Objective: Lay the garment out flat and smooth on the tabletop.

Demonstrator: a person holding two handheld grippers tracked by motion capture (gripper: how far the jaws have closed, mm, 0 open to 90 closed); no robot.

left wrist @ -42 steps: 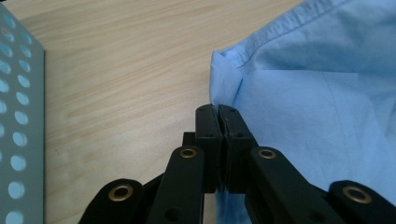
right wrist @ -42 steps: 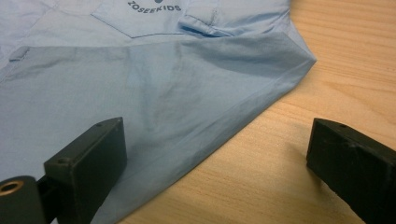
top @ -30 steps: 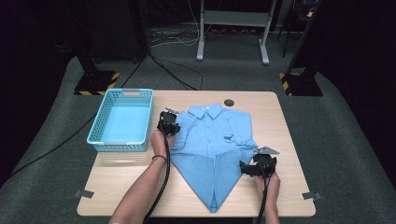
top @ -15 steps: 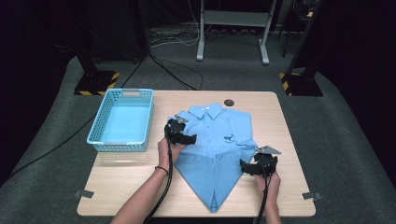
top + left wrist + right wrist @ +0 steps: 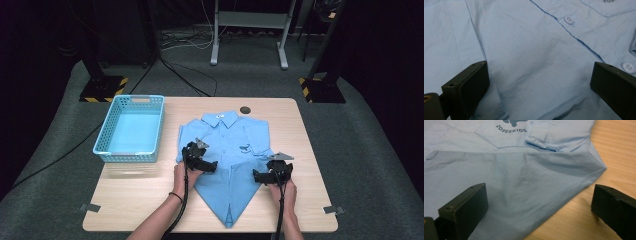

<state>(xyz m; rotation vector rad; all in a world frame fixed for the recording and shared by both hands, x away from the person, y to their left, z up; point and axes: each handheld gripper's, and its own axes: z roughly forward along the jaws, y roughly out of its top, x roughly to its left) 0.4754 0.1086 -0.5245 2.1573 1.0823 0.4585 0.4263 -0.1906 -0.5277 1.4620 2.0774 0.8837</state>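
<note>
A: Shirt point(image 5: 227, 155) — light blue, thin woven cotton by the look of it, lying flat in the middle of the wooden table point(image 5: 310, 130), collar pointing away from the person. Its lower half is folded in from both sides, so it tapers to a point at the near edge.

B: And the left gripper point(image 5: 202, 162)?

A: Over the shirt's left side, near the button strip. Its jaws have just been opening and now stand wide apart, nothing pinched; soft creased cloth lies flat between them, with two small white buttons point(image 5: 569, 19) along the stitched placket.

B: The right gripper point(image 5: 272, 175)?

A: Spread just as wide, hovering at the shirt's right folded edge. Between its blocky black jaws you see the crisp diagonal fold, with bare pale wood grain beside it. Not gripping anything.

B: Anything printed on the cloth?

A: A dark blue logo point(image 5: 511, 130) with lettering on the chest pocket, above that fold.

B: What else is there?

A: A light blue plastic basket point(image 5: 131, 129), rectangular with lattice walls, on the table's left side, just beside the shirt's sleeve.
</note>
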